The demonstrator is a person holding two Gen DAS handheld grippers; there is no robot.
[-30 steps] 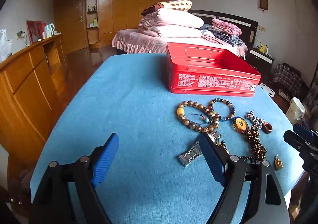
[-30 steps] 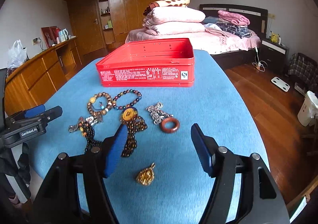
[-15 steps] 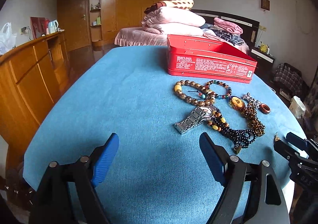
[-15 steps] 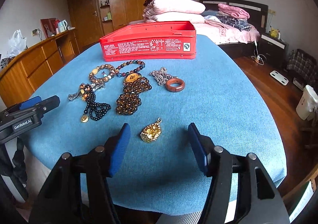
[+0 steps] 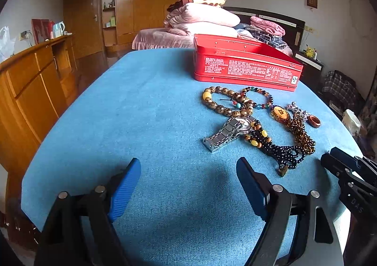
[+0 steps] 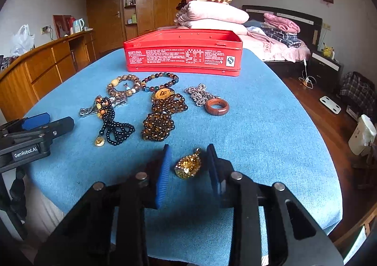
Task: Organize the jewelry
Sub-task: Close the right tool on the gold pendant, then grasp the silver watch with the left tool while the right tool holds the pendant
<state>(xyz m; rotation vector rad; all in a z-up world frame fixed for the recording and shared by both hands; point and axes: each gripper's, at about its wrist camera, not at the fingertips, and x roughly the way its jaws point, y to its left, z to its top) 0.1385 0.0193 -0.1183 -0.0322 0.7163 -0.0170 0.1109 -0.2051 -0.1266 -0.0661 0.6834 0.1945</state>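
On my left camera, my left gripper [image 5: 188, 178] is spread wide over bare blue tablecloth [image 5: 141, 112], holding nothing; the watch [image 5: 227, 132] and beads [image 5: 226, 101] lie ahead, right of it.

On my right camera, my right gripper [image 6: 188, 167] is half-closed around the gold pendant [image 6: 188, 165], with small gaps on both sides. The red tin [image 6: 183, 56] sits beyond.

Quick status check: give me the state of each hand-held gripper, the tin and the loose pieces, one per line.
Left hand-held gripper: open, holding nothing.
Right hand-held gripper: partly closed around the gold filigree pendant, which lies on the blue tablecloth.
Red rectangular metal tin: lid off.
Brown wooden ring: flat on the cloth.
Silver metal watch: on the cloth, beads draped over it.
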